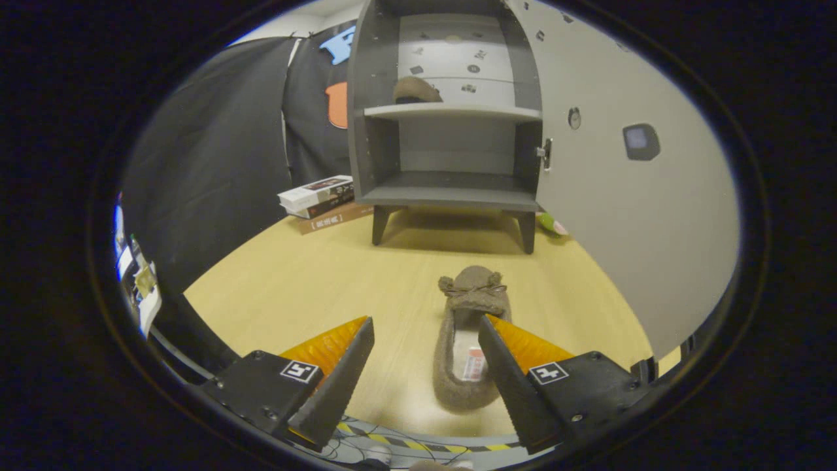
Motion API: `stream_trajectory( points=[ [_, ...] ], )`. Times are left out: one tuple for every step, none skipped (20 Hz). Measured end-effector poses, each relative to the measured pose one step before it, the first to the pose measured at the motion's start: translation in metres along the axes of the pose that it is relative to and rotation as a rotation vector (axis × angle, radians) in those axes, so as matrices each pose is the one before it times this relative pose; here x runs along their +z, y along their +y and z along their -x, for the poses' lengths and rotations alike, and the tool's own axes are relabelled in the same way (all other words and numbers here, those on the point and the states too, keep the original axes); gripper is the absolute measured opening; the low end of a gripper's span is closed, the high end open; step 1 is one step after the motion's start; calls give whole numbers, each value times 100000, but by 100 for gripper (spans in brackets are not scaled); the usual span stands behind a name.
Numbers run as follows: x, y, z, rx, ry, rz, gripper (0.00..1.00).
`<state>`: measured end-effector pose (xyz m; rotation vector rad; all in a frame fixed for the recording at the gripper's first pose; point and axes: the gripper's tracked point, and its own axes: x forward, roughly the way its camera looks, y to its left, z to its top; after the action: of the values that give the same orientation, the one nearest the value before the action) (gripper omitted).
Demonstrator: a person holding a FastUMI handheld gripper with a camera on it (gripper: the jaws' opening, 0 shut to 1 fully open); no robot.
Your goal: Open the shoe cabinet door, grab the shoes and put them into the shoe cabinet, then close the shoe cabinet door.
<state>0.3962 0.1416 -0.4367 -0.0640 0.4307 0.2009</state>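
The grey shoe cabinet (451,190) stands at the far side of the wooden floor, and its door (628,216) is swung wide open to the right. One brown fuzzy shoe (416,90) rests on the cabinet's upper shelf. A second brown shoe (467,340) with a small bow lies on the floor, toe pointing at the cabinet. My gripper (426,327) is open. The shoe lies between the fingers, close against the right finger, and neither finger presses on it.
A stack of books (324,199) lies on the floor left of the cabinet. A small green and pink object (552,224) sits by the cabinet's right leg. Yellow-black tape (418,441) marks the near floor edge below the fingers.
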Motion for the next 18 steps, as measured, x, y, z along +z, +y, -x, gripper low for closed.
stream_trajectory(
  points=[
    [-332, -169, -1299, -913, 1697, -1759, 100],
    [-358, -115, -1275, -830, 2184, -2005, 100],
    [-378, -363, -1118, -1682, 2420, -2540, 100],
    [-92, 115, -1000, 417, 2223, -2402, 100],
    [88, 22, -962, -683, 1264, -1083, 100],
    [512, 221, -642, -312, -755, -203, 99],
    [295, 187, -676, -527, -27, 644, 99],
    [85, -21, -644, -892, 913, 335, 99],
    [93, 212, -498, -145, 989, -1799, 99],
    [211, 200, -753, -81, 643, -2059, 99],
    [285, -58, -536, -707, 104, -407, 99],
    [237, -129, -338, -610, -301, -59, 99],
    [-97, 304, -432, 673, 657, -357, 99],
    [-382, -12, -382, -7, 1285, -401, 99],
    [-78, 30, -422, 185, 1525, 67, 99],
    [27, -111, -160, -1054, 112, -88, 98],
    [49, -261, 21, -1207, -201, -687, 97],
    [-22, -377, -38, -1528, 396, -308, 89]
  ],
)
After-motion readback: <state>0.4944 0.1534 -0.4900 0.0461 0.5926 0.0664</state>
